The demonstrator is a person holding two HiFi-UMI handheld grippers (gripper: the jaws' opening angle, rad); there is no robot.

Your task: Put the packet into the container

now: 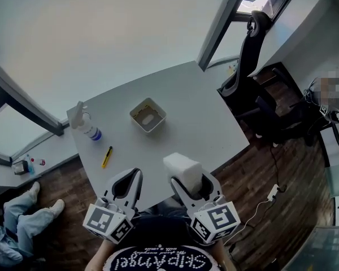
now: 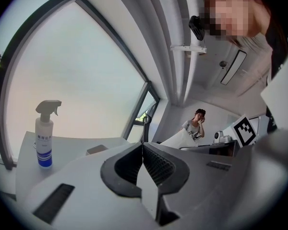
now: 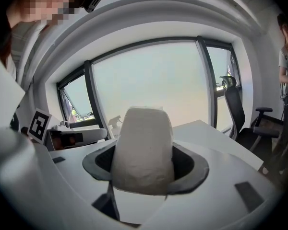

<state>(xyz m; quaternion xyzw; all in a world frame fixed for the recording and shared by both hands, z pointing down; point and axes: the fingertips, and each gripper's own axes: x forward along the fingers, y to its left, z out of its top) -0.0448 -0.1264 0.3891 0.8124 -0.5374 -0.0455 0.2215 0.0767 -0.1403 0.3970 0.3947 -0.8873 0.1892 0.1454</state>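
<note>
We hold the white packet (image 1: 182,168) in the right hand-held gripper (image 1: 191,186), raised over the near edge of the table (image 1: 186,103). In the right gripper view the jaws close on its lower part and most of its soft bulk stands proud above them. The left hand-held gripper (image 1: 126,186) is beside it, jaws pressed together with nothing between them. The container (image 1: 157,124), a small square tub, sits well apart from us toward the far side of the table, with a spray bottle (image 1: 88,126) and a yellow pen-like thing (image 1: 107,157) off to its left. We judge the main risk to be the fit: the packet looks about as broad as the tub's mouth, so a slightly off-centre release could leave it perched on the rim or push the light tub aside. The soft packet might also slip in the jaws during the reach. The free gripper could steady the tub.
</note>
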